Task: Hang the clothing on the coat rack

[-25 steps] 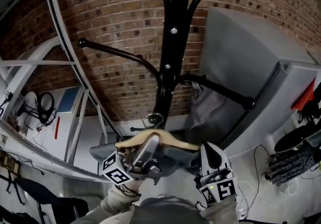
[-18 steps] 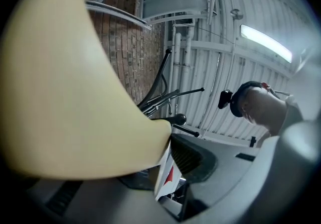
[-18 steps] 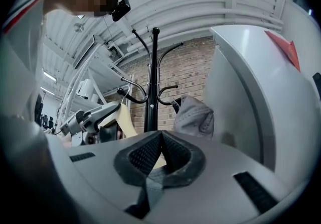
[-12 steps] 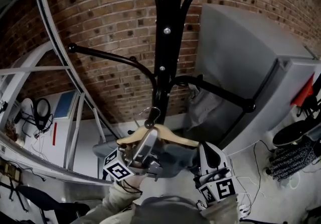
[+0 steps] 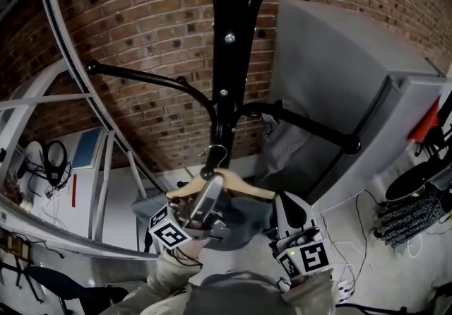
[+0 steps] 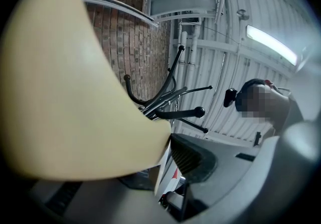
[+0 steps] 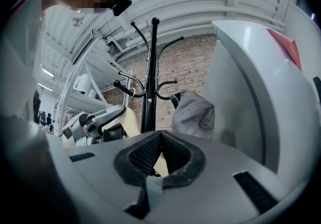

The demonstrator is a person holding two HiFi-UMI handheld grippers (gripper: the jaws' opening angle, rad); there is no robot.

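Clothing (image 5: 244,220), dark grey, hangs on a wooden hanger (image 5: 247,190) low before the coat rack (image 5: 229,59); the hanger's wire hook (image 5: 215,155) sits just beside the pole, on no arm; the left gripper (image 5: 212,197) clamps the hanger's wood; the right gripper (image 5: 286,200), jaw tips pressed together, rests against the cloth; another grey garment (image 5: 282,147) hangs from the rack's right arm; brick wall (image 5: 141,24) behind.

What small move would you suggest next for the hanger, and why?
Probably lift the left gripper, shut on the wooden hanger, slightly up and forward. The metal hook sits low by the coat rack pole, not yet over any arm. A grey garment already hangs on the right arm.
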